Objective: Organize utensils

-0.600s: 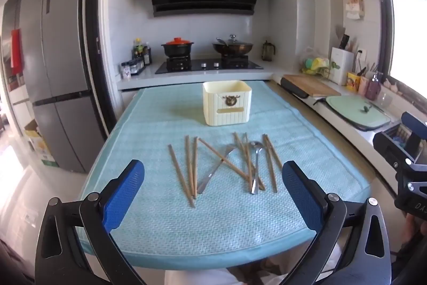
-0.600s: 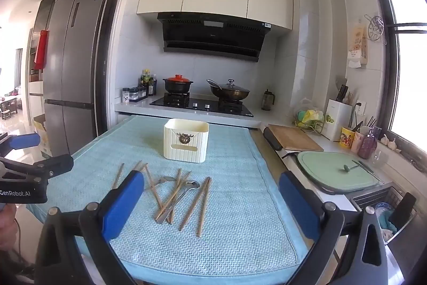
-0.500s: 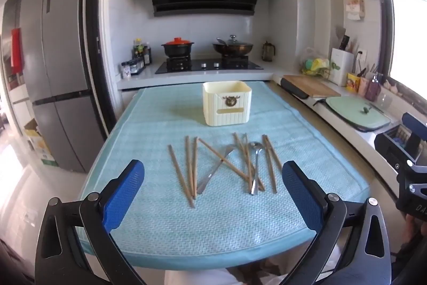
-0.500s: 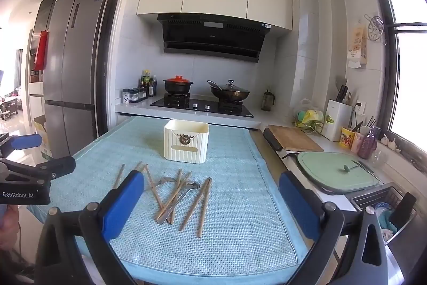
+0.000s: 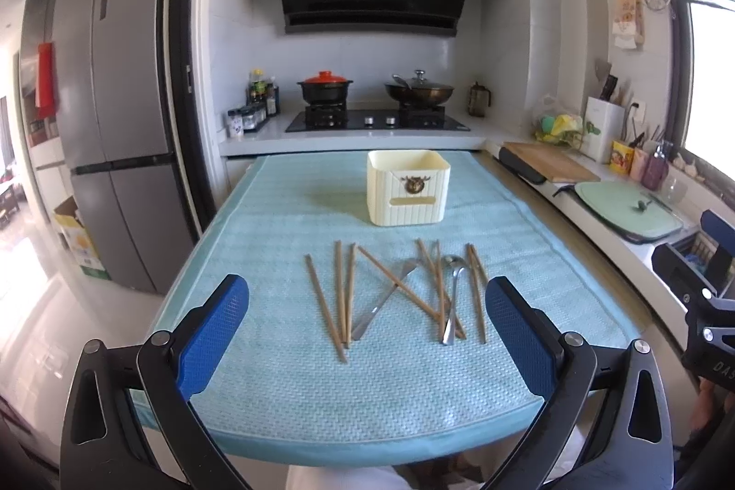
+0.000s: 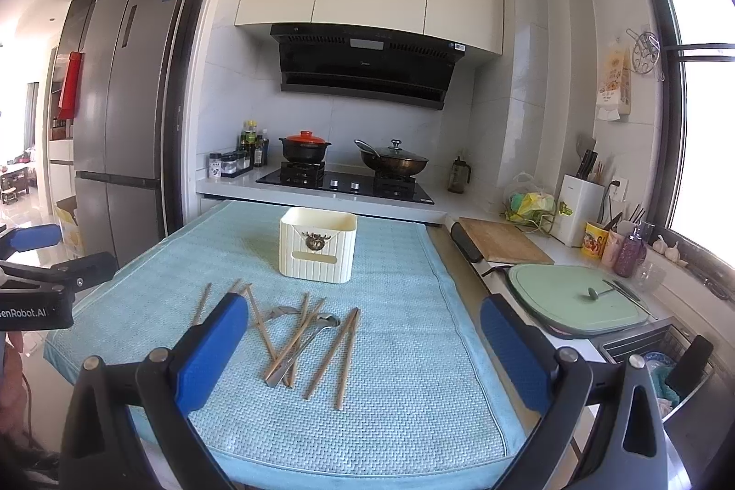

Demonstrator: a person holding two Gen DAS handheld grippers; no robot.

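Several wooden chopsticks (image 5: 341, 297) (image 6: 347, 348) lie scattered on a light blue mat (image 5: 285, 389) (image 6: 404, 398), mixed with a metal spoon (image 5: 452, 297) (image 6: 317, 329) and a metal knife (image 5: 383, 299). A cream ribbed utensil box (image 5: 408, 187) (image 6: 318, 244) stands upright behind them. My left gripper (image 5: 366, 334) is open and empty, above the mat's near edge. My right gripper (image 6: 363, 352) is open and empty, near the mat's front right.
A stove with a red-lidded pot (image 5: 324, 88) and a wok (image 5: 419, 90) is behind the table. A fridge (image 5: 115, 122) stands at left. At right a counter holds a wooden board (image 6: 503, 239), a green board (image 6: 579, 301) and a sink.
Both grippers have drifted very slightly; the utensils and box have not moved.
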